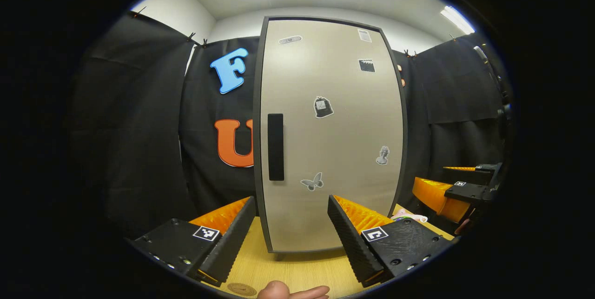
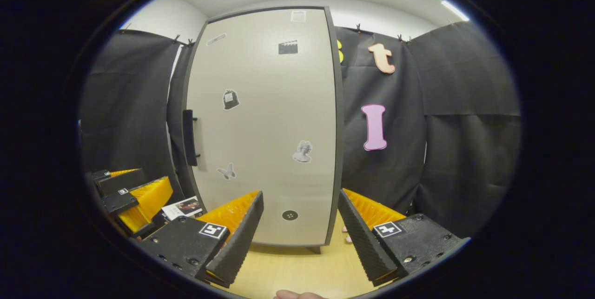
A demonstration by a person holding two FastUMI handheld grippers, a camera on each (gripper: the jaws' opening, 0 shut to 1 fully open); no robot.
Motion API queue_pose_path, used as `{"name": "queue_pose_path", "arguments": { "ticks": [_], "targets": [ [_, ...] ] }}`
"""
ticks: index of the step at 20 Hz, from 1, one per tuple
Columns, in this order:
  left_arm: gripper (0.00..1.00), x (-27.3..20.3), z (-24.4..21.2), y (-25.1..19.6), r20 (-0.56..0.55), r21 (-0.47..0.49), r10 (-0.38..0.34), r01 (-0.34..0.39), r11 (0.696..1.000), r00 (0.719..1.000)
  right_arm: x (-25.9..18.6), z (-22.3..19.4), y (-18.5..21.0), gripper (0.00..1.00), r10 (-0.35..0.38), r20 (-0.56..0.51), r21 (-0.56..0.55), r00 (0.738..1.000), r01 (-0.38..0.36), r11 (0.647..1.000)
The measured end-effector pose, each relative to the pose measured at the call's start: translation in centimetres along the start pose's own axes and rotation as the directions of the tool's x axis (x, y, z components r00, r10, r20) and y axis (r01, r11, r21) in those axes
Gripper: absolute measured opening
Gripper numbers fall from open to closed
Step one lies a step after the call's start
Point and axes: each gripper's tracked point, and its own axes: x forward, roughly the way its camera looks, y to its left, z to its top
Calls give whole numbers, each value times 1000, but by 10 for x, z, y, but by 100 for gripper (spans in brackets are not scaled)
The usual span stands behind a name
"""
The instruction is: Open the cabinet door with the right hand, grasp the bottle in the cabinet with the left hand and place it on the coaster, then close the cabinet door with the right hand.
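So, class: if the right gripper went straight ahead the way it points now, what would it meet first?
Most likely the shut cabinet door, low down and right of its handle. The right gripper is open, fingers empty, with only bare table between.

Both views face the closed cabinet door (image 1: 332, 136) nearby.

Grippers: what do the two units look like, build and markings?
Both match. The left gripper and right gripper each have two wedge-shaped fingers with ribbed inner faces, mounted on black blocks with visible screws. Each block carries a small square black-and-white fiducial tag. No cables or sleeves are visible.
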Motion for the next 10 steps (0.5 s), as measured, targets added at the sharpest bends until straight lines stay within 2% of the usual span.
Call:
{"name": "queue_pose_path", "arguments": {
  "ticks": [1,5,10],
  "targets": [
    [95,0,-2,0,-3,-2,-3,3,1000,1000,1,1,1,100,2,2,-3,1000,-2,1000],
    [95,-4,-10,1,-12,-5,-7,7,1000,1000,9,8,10,100,21,13,-19,1000,-21,1000],
    [95,-23,-21,4,2,16,-17,17,1000,1000,24,24,38,100,87,43,-56,995,-84,995]
  ]
}}
